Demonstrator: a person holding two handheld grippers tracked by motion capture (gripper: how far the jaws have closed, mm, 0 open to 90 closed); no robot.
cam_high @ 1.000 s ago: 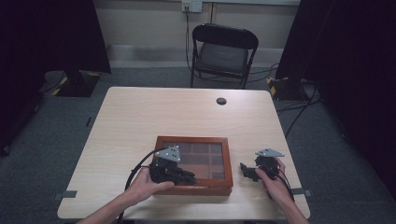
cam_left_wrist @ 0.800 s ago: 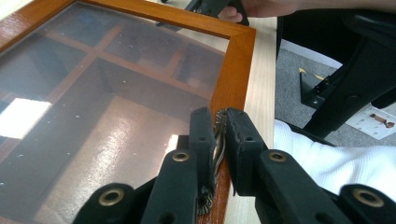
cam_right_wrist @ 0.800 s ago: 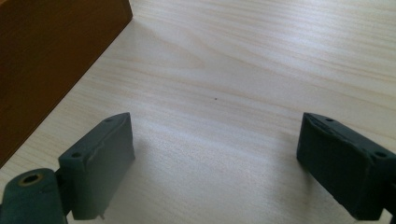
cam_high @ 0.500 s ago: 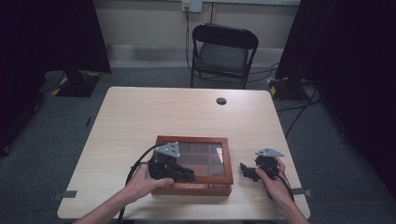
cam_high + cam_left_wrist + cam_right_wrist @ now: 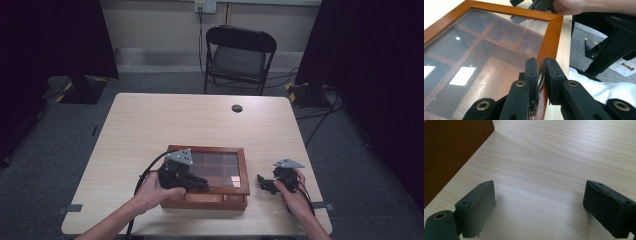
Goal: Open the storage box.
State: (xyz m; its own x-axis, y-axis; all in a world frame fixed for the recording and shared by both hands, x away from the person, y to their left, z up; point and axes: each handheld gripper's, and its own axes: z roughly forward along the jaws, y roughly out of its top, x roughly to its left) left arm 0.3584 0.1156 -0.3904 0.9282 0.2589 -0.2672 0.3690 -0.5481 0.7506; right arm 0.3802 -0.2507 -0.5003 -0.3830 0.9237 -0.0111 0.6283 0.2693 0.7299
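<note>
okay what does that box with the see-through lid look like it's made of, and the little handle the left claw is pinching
Box frame: probably wood, reddish-brown and glossy, with faint grain. Lid panel: glass or clear plastic, since it mirrors lights and shows the dividers beneath. Handle in the shut left claw: apparently metal, an aged brass tone with a ribbed sheen.

A shallow rectangular box of reddish-brown wood with a glass-paned lid point(image 5: 212, 169) lies flat in the lower middle of the high view, near the table's front edge. Through the glass, wooden dividers show a grid of compartments. A small brass handle point(image 5: 540, 75) sits on the lid's front frame — lower centre of the left gripper view — pinched between black jaws.
</note>
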